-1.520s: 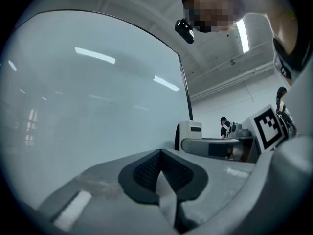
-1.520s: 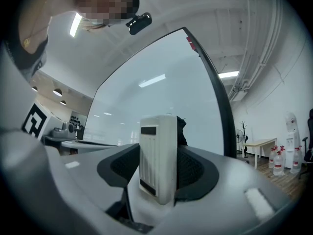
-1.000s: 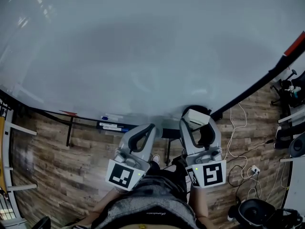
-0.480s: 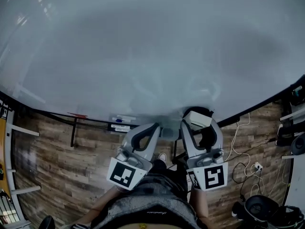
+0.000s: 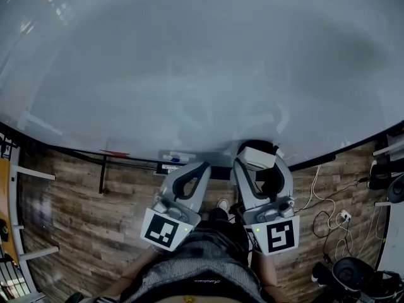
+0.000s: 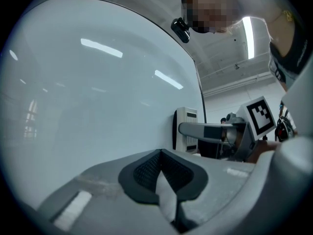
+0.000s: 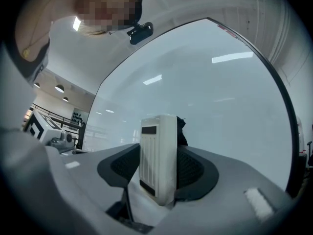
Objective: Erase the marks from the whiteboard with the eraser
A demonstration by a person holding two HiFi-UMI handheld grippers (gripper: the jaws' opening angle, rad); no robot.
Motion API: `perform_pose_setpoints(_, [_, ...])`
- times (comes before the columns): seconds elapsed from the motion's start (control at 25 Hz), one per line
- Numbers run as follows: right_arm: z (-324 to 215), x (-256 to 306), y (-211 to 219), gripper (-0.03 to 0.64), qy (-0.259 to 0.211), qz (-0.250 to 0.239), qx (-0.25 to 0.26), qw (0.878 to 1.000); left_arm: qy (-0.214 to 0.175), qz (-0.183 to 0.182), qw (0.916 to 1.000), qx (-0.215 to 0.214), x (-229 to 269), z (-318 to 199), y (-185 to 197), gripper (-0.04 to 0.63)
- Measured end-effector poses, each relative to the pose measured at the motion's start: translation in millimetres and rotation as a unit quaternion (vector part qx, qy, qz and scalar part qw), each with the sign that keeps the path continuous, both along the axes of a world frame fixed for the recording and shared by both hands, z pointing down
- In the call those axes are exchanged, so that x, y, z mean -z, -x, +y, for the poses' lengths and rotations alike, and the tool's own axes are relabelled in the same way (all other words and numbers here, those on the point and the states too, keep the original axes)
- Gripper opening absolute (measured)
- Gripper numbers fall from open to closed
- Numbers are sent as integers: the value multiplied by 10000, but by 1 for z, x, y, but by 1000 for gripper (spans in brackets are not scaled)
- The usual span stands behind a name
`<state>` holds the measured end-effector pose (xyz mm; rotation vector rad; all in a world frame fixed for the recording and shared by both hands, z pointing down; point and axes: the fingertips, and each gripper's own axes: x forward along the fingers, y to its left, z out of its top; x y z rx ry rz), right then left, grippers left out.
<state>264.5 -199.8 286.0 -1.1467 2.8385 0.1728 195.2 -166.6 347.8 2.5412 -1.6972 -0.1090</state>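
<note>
The whiteboard (image 5: pixel 189 62) fills most of the head view; I make out only faint smears on it near its lower edge. My right gripper (image 5: pixel 255 161) is shut on a white eraser (image 5: pixel 257 157) and sits low by the board's bottom edge. In the right gripper view the eraser (image 7: pixel 157 158) stands upright between the dark pads, its black felt side toward the whiteboard (image 7: pixel 210 97). My left gripper (image 5: pixel 201 168) is beside it to the left, shut with nothing between its pads. The left gripper view shows the closed pads (image 6: pixel 146 173), the whiteboard (image 6: pixel 88 106) and the eraser (image 6: pixel 186 129).
A marker tray (image 5: pixel 173 163) with pens runs under the board's lower edge. Below lies a wooden floor (image 5: pixel 76 219). Cables (image 5: pixel 322 213) and a power strip sit at the right, with chair bases at the far right. A shoe (image 5: pixel 222 204) shows between the grippers.
The view has shifted so the board's lower edge sits lower and further right. Both grippers keep their pose near the bottom edge, the right one still holding the eraser.
</note>
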Motion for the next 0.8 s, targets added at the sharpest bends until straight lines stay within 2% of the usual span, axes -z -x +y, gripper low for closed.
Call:
perform_pose_setpoints(0.32, [27,10,75,225,-141,-60,414,9990,-12,38,9996,289,-1,24,63,3])
perform_pose_setpoints(0.8, [51,2,173,225,-281,-96,532,9981,83,72,9970,771,-13,69,177,3])
